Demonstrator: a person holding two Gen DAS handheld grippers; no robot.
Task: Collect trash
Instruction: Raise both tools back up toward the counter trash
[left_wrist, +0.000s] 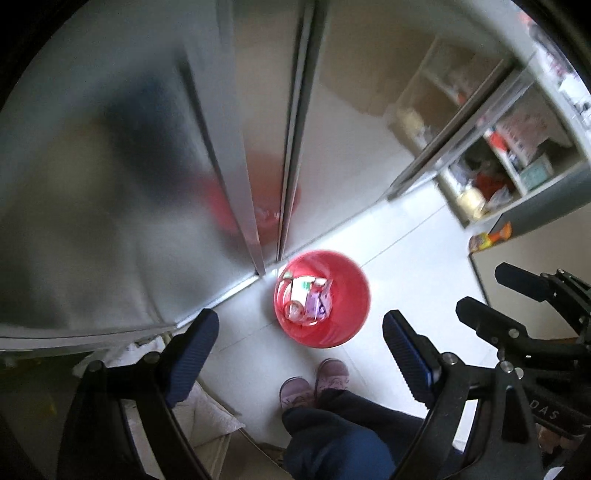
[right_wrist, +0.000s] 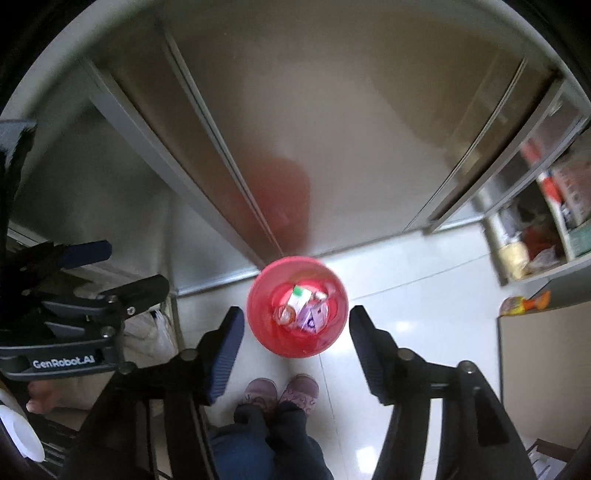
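A red trash bin stands on the white floor against a steel cabinet; it also shows in the right wrist view. Inside lie several pieces of trash: a white and green carton, a purple carton and a clear cup, also in the right wrist view. My left gripper is open and empty, high above the bin. My right gripper is open and empty, also above the bin. The right gripper shows at the right of the left view; the left gripper shows at the left of the right view.
A steel cabinet with shut doors fills the far side. An open shelf unit with packages stands at the right. A colourful wrapper lies on a grey counter edge. The person's feet stand below the bin. White bags sit at the left.
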